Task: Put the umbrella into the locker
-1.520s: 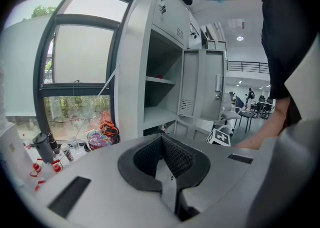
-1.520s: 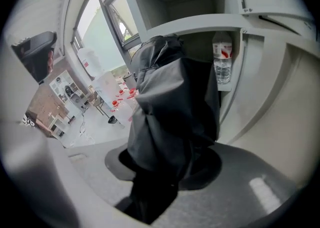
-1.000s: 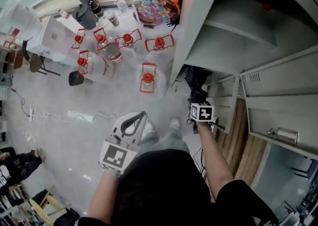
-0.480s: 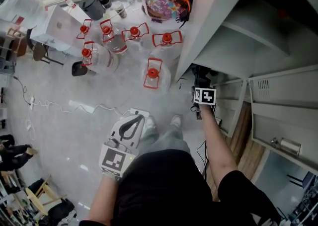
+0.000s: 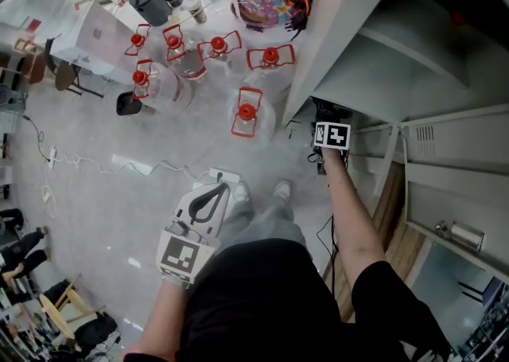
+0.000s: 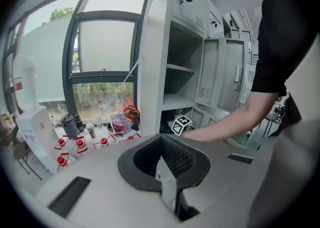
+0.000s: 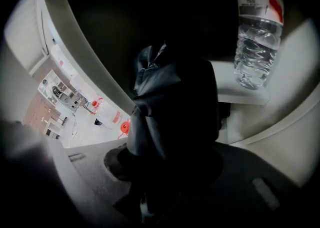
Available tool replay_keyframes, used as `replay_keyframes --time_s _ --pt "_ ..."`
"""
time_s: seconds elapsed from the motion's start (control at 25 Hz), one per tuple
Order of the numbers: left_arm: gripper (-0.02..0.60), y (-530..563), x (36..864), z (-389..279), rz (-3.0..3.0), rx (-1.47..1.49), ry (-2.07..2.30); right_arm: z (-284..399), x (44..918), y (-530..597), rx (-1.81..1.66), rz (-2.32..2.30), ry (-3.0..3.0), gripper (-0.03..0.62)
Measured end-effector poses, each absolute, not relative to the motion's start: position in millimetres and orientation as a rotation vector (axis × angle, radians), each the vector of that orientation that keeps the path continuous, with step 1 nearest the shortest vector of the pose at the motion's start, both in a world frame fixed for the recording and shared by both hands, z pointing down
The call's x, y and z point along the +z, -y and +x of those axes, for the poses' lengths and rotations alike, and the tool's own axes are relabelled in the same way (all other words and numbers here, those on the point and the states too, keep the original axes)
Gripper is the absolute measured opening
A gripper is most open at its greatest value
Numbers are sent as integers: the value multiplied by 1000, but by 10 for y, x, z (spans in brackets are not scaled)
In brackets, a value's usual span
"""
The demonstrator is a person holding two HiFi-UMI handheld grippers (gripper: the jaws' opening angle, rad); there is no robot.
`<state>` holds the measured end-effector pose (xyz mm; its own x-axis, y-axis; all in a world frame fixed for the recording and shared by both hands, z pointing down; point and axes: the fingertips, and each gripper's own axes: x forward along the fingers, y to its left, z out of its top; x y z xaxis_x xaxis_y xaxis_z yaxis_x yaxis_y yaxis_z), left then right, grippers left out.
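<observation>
Our right gripper (image 7: 170,169) clamps one black umbrella (image 7: 175,106) in the locker (image 7: 75,46), near one bottle (image 7: 256,36) with an unreadable label. Our left gripper (image 6: 162,144) is closed and empty; six red-capped jugs (image 5: 246,114) stand far left.

- A black short-sleeved top (image 5: 262,297); the sleeves end above the elbows, leaving the forearms bare.
- Below the top, grey trousers (image 5: 266,221) and pale shoes (image 5: 280,190).
- Ahead of the top on its left, the left gripper (image 5: 219,187) has a light grey shell. Black ribbed lining edges a teardrop opening, and a dark slot is set in each side.
- The left cube (image 5: 184,253) is white with black square markers.
- Ahead of the top on its right, the right gripper (image 5: 324,118) is dark, and the right cube (image 5: 332,135) has the same white faces and black markers.
</observation>
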<state>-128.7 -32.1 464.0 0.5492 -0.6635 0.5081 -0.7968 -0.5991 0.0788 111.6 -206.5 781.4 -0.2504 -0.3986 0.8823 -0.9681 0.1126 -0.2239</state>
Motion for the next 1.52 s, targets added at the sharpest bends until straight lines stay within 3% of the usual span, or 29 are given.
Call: replay_keyframes --time_s 0.32,0.8,1.52 --pt "8 280 4643 -1255 2421 614 1225 1238 7753 2373 1158 1392 1734 183" --pt "9 246 4723 -1245 2488 645 1190 1175 7691 2243 1275 1434 1883 245" --pt "8 257 4726 -1133 2437 612 1179 1263 7587 1761 1261 1555 1907 206"
